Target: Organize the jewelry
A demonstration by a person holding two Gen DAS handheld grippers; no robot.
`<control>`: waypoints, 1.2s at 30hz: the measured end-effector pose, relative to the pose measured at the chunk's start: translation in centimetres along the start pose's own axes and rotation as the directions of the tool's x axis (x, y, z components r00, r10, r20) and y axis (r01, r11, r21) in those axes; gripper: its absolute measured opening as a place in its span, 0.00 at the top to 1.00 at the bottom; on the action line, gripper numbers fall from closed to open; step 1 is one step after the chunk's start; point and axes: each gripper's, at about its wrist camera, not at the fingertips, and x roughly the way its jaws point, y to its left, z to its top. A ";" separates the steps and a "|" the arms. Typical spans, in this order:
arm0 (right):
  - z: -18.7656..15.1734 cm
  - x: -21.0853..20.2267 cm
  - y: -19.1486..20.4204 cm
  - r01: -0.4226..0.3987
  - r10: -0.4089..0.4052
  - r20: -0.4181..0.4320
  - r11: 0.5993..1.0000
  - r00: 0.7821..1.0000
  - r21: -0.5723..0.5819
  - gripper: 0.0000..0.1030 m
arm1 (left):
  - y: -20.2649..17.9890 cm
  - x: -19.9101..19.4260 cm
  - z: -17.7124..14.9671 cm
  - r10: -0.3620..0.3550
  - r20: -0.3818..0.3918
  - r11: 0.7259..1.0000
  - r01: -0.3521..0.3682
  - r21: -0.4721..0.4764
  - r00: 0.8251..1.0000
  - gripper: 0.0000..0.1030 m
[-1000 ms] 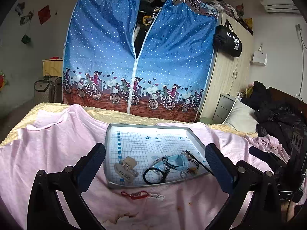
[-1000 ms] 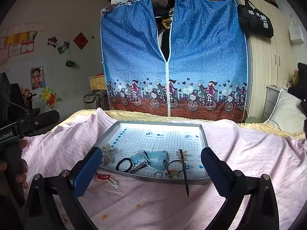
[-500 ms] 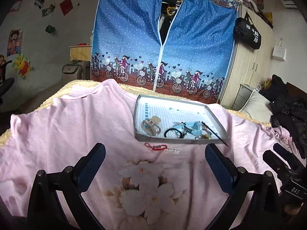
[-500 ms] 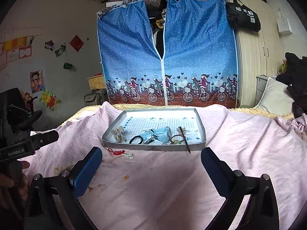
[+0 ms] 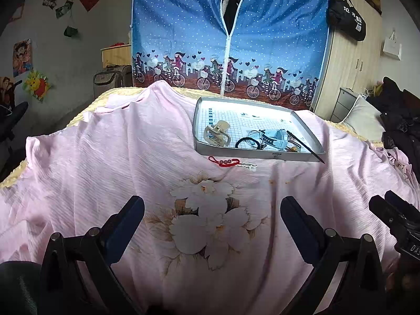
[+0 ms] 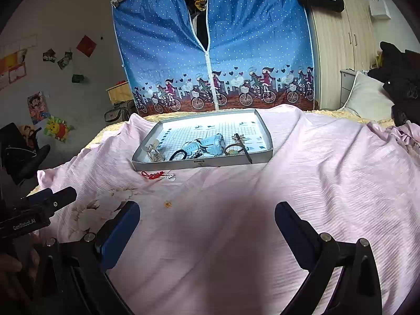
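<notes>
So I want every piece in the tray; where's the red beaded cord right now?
The red beaded cord lies on the pink bedsheet just outside the grey metal tray's near-left edge, in both views.

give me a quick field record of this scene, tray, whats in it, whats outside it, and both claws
surface: pink bedsheet with a flower print
tray: grey tray, grid-lined floor, resting on the sheet
in tray: beige hair claw clip, black hair tie, light blue strap item
across tray rim: thin dark stick, tip poking past the near right corner
outside tray: red beaded cord on the sheet, just in front of the near rim
left claw: open, empty, well short of the tray
right claw: open, empty, well short of the tray
</notes>
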 end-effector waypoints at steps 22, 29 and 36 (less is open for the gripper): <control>1.6 5.4 -1.9 -0.015 0.017 -0.179 1.000 0.984 0.013 0.00 | 1.0 6.5 6.6 -0.062 -0.223 0.976 0.106 0.189 0.973 0.01; 2.5 11.6 -1.0 -0.147 0.128 -0.286 0.988 0.949 -0.045 0.00 | -0.6 13.1 6.6 -0.065 -0.316 0.892 0.197 0.407 0.947 0.01; 2.5 17.0 0.5 -0.208 0.160 -0.312 0.970 0.936 -0.125 0.02 | 2.0 18.8 4.9 -0.107 -0.390 0.912 0.247 0.327 0.915 0.02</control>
